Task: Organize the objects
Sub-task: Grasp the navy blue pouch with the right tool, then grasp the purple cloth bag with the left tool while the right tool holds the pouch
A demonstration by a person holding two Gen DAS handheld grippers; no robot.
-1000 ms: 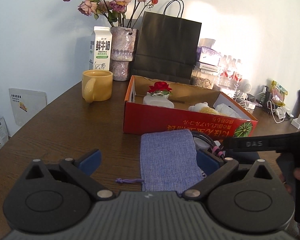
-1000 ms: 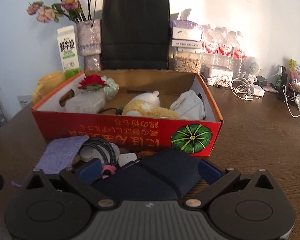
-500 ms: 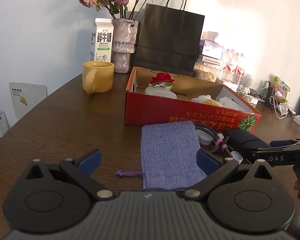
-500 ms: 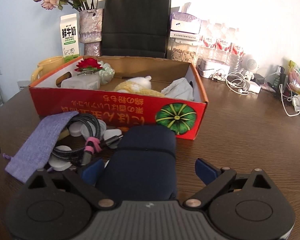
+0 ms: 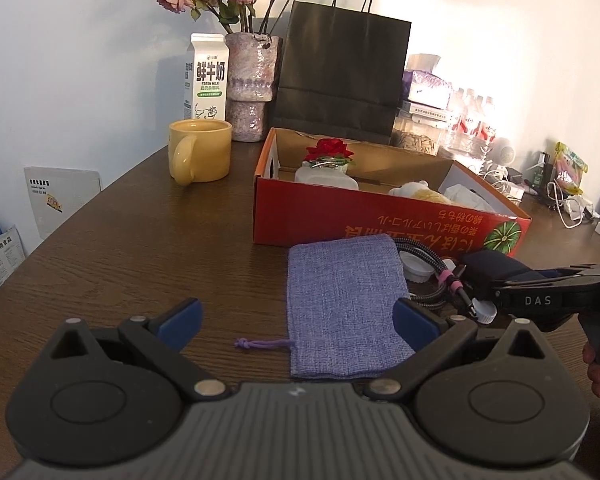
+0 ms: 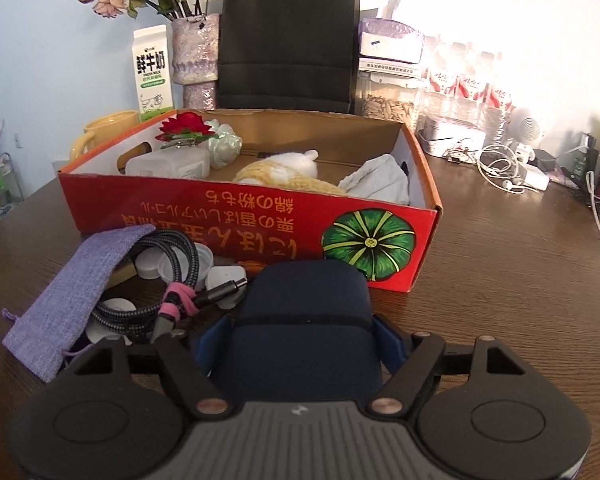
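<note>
Right gripper [image 6: 303, 338] fingers clamped on navy case [image 6: 306, 304], on tabletop [image 6: 500, 280] at 6 o'clock of red box [image 6: 260, 220]. Left gripper [image 5: 296, 320] fingers apart over purple pouch [image 5: 342, 304]. Box partly filled; pouch, cable [image 6: 172, 276], probably caps remain outside.

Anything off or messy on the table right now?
Yes: a loose heap in front of the red box: braided cable, white caps and purple pouch overlapping. The box's print is upside down. Nothing spilled.

Both grippers have black bodies with round discs, ribbed grey centres, silver pivot screws and blue finger pads [image 5: 179, 319]. The right gripper [image 5: 540, 300] bears white "DAS" lettering. Bare fingertips [image 5: 596, 364] show at its handle.
</note>
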